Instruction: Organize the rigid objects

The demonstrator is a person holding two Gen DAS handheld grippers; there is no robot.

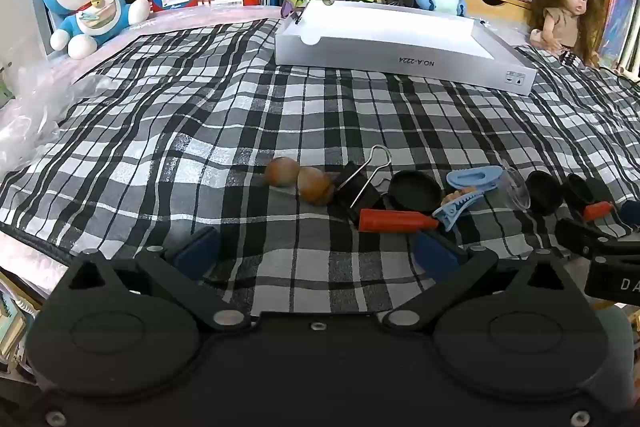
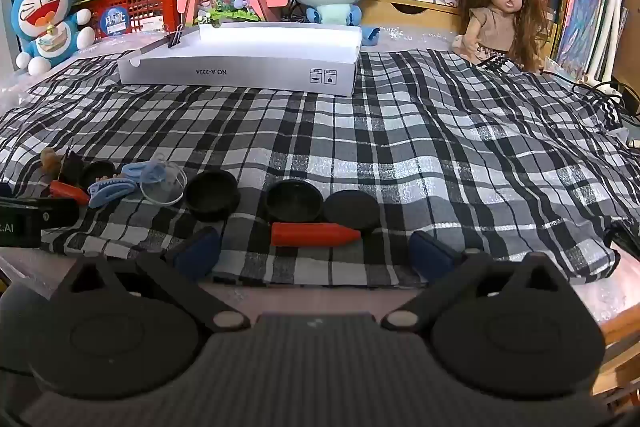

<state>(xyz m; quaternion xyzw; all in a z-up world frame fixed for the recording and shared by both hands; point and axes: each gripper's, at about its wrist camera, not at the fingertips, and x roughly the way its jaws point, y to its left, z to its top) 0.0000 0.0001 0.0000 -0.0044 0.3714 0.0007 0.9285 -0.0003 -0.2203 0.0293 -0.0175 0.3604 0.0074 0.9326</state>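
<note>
Basically both sets of jaws stand wide apart and hold nothing: left gripper [image 1: 316, 255] hovers short of the row, right gripper [image 2: 316, 253] sits with the orange crayon [image 2: 314, 234] just ahead between its fingers. Task items lie in a line near the front edge of the checked cloth [image 2: 400, 131]: two wooden beads [image 1: 298, 179] touching, binder clip [image 1: 360, 183], black caps [image 2: 294, 201], blue hair clips [image 2: 112, 191], clear lid [image 2: 164, 183]. White box [image 2: 240, 71] far back, well apart, likely the drop spot. Risks, judged: beads roll off when nudged; crayon rolls or squirts from the pads; cloth is loose and wrinkled, so a low pass could drag it and pull items off the front edge; cluttered pieces touching, so grabbing one may snag its neighbour; the grippers close together could collide
</note>
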